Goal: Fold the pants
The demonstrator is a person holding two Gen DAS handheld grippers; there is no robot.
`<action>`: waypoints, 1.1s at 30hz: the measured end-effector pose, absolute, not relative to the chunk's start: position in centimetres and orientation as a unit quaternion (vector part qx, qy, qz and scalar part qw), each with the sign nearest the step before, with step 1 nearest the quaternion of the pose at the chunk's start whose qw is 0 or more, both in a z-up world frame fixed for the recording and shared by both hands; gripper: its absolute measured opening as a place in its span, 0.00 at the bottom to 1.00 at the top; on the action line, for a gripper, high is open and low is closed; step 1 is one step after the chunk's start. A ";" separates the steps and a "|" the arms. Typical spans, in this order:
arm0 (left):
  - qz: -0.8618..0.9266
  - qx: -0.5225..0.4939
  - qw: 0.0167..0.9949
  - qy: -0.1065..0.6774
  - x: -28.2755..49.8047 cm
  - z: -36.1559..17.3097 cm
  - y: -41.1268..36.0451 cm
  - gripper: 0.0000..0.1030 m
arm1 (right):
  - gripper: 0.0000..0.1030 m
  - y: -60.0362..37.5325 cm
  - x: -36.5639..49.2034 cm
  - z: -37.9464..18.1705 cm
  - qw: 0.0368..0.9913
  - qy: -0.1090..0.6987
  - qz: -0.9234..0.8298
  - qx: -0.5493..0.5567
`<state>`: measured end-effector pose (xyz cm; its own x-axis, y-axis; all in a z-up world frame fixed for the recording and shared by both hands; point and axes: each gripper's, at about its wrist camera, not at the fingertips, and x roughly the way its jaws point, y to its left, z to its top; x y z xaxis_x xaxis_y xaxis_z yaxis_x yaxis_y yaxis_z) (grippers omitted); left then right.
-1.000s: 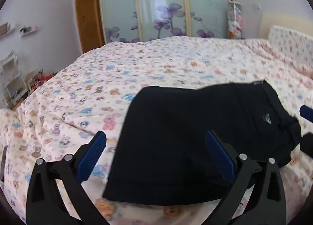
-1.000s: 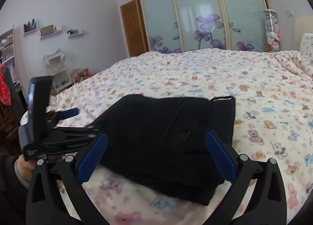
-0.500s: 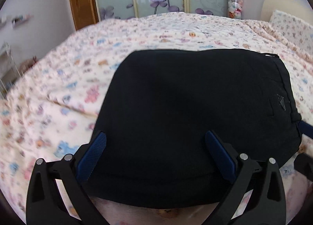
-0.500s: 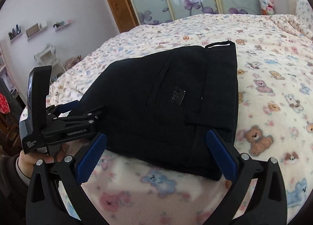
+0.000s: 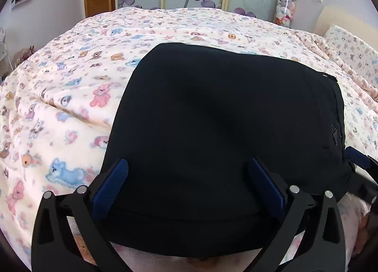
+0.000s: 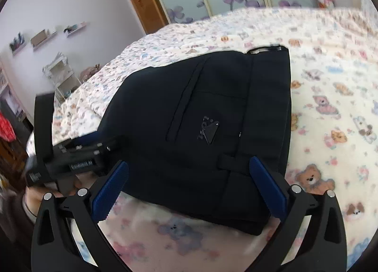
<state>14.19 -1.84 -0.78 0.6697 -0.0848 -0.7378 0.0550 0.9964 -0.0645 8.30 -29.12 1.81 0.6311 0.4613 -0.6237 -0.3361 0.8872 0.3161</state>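
Through my left wrist camera, my left gripper (image 5: 187, 185) stands spread wide with nothing between its blue ribbed pads (image 5: 111, 183), poised over the near hem of the folded black cloth pants (image 5: 212, 130). The pants lie as a flat, compact bundle on the cream fleece bedspread printed with small teddy bears (image 5: 70, 97), the waistband end off to the right, where a tip of my other tool just shows at the frame edge. Through my right wrist camera, my right gripper (image 6: 189, 191) is likewise released and empty, its jaws framing the near waistband corner of the same black bundle, whose pocket seam and small triangular badge (image 6: 209, 130) face up. The left tool shows here at the bundle's left side, held in a hand (image 6: 40, 197); I cannot tell from this angle whether its fingers touch the cloth. I judge the fold to be mostly made, several layers stacked at the near edge, and the step in hand is either a last fold or tidying. The next move calls for both grippers to come down on the near edge together and pinch all layers evenly, so the stack lifts without sliding apart on the soft, yielding blanket.
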 end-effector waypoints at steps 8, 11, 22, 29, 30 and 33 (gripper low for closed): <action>-0.060 -0.049 0.922 0.381 13.5 3.0 1.4 0.98 | 0.99 -36.3 9.7 6.2 0.879 0.318 0.271 0.229; -0.048 -0.069 0.913 0.399 15.5 3.9 3.9 0.98 | 0.99 -39.5 12.9 5.5 0.836 0.358 0.285 0.302; -0.048 -0.199 0.852 0.482 19.7 0.1 9.7 0.98 | 0.98 -37.6 17.9 0.1 0.787 0.492 0.255 0.271; -0.047 -0.177 0.856 0.483 19.7 -0.6 9.2 0.98 | 0.98 -35.2 17.3 0.7 0.788 0.490 0.299 0.226; -0.049 -0.177 0.856 0.483 19.7 -0.7 9.3 0.98 | 0.98 -35.0 17.1 0.8 0.791 0.486 0.304 0.215; -0.056 -0.177 0.858 0.480 19.6 -0.7 9.3 0.98 | 0.97 -35.3 18.2 0.1 0.787 0.496 0.289 0.225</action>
